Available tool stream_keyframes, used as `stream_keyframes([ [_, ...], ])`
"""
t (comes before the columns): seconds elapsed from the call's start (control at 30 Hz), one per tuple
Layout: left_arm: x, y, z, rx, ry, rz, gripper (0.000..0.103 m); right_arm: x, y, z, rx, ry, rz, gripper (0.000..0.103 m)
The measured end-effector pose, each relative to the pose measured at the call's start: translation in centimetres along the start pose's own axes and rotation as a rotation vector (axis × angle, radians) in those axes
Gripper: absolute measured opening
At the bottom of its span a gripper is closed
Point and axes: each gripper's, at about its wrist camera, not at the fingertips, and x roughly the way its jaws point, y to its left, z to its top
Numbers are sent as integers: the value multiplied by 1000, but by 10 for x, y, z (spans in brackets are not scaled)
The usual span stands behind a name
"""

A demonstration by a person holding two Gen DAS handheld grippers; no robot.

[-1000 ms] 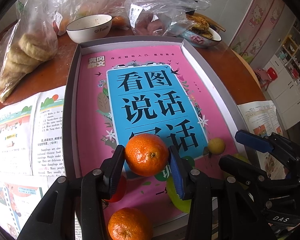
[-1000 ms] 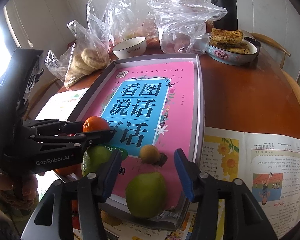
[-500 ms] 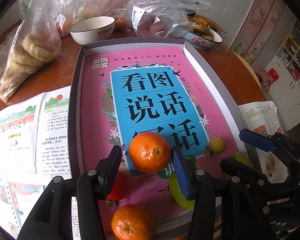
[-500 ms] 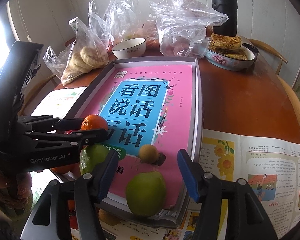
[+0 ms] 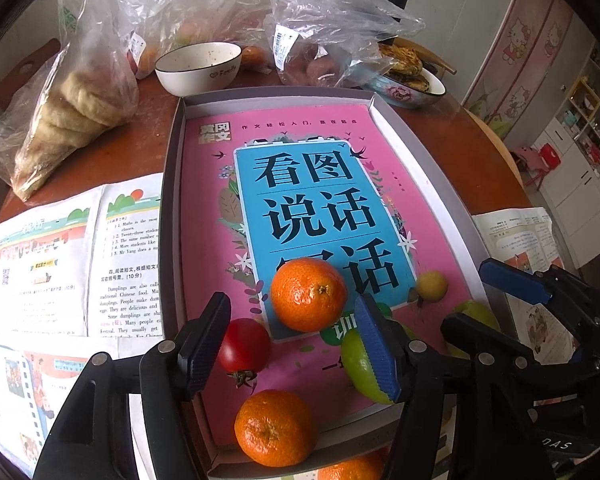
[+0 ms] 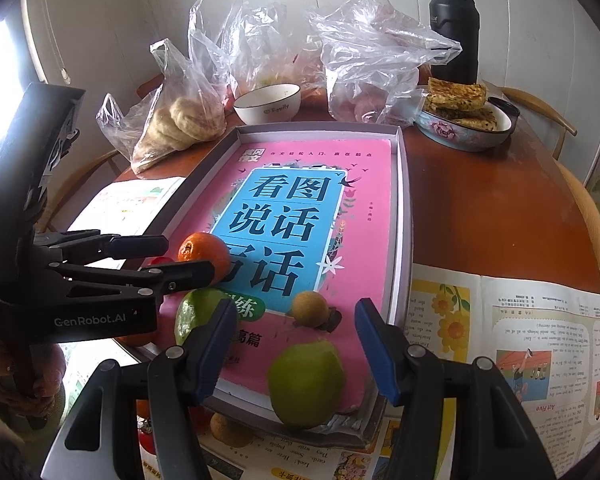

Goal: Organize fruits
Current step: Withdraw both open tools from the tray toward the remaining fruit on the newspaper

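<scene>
Tangerine (image 5: 308,294) rests free between the left hand-held gripper's (image 5: 296,342) opening jaws.

Left gripper (image 5: 296,340) jaws opening; right gripper (image 6: 296,344) parted.

— What do your claws look like?
— My left gripper (image 5: 296,346) is black plastic with silver rivets and ribbed blue pads (image 5: 376,354). My right gripper (image 6: 296,354) looks the same. White "GenRobot.AI" lettering marks the left one's body.
</scene>
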Motion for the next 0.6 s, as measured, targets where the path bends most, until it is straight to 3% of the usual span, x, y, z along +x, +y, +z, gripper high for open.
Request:
stream_keyframes([
  [0.33, -19, 2, -7, -11, -41, -1, 71, -8, 5, 1, -19, -14, -6, 61],
  [0.47, -29, 6, -10, -38, -64, -16, 73, -11, 6, 0, -21, -24, -7, 69],
  [0.6, -37, 6, -14, -40, -76, -14, 75, -13, 7, 0, -24, -29, -6, 70],
])
